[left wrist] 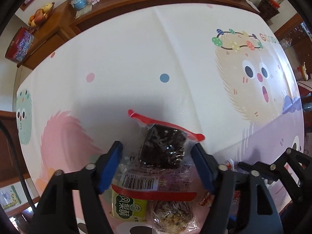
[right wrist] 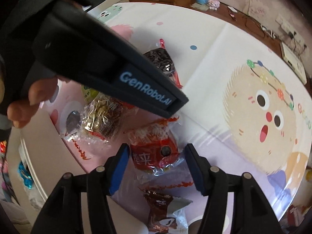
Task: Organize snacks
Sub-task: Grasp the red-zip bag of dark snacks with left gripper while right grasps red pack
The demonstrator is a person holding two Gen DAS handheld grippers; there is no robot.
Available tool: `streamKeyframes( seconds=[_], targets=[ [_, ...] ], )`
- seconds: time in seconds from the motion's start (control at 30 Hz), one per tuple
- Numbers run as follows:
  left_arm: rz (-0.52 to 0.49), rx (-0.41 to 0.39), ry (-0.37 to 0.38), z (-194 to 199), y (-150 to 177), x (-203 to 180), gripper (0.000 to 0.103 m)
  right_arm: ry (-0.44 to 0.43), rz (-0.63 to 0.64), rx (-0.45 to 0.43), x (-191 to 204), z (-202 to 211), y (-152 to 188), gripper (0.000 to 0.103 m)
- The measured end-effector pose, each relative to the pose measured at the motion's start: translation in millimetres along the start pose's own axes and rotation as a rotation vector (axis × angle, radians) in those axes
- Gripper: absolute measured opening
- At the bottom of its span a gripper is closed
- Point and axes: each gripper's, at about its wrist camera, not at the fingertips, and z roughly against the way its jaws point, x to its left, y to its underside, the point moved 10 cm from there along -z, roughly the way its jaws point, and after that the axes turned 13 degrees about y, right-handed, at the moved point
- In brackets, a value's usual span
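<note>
My left gripper (left wrist: 157, 165) is open, its blue pads on either side of a clear packet with a dark cake (left wrist: 162, 149) and red edges, lying on the table. Below it lie a green-labelled packet (left wrist: 129, 206) and a nut bar packet (left wrist: 173, 215). My right gripper (right wrist: 157, 167) is open around a red snack packet (right wrist: 156, 152), not touching it. A brown packet (right wrist: 160, 212) lies nearer the camera. The dark cake packet (right wrist: 160, 60) and a nut bar packet (right wrist: 103, 115) show beyond, partly hidden by the left gripper's black body (right wrist: 109, 64).
The table wears a white cartoon-print cloth (left wrist: 156, 48) with a big beige face (right wrist: 259, 117). A wooden sideboard (left wrist: 58, 25) behind carries a fruit bowl (left wrist: 41, 15), a red box (left wrist: 19, 44) and a blue snow globe (left wrist: 79, 0). A hand (right wrist: 29, 101) holds the left gripper.
</note>
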Motion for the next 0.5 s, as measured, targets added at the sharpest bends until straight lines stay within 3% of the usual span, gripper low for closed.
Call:
streamKeyframes(
  seconds=[0.13,0.37,0.5],
  targets=[
    [-0.004,-0.03,0.009,6.1,-1.3,-4.8,0.047,-0.005,-0.042,-0.002,-3.5,1.9,5.3,0.051],
    [0.001,-0.116,-0.017,27.7,-1.9,-6.1,0.045,0.013,-0.178,-0.031,-22.7,18.7,15.5,0.051],
    [-0.003,-0.197,-0.026,72.0,-0.2,-13.0,0.045,0.045,-0.249,-0.065,-32.2,41.1,14.2,0.05]
  ],
)
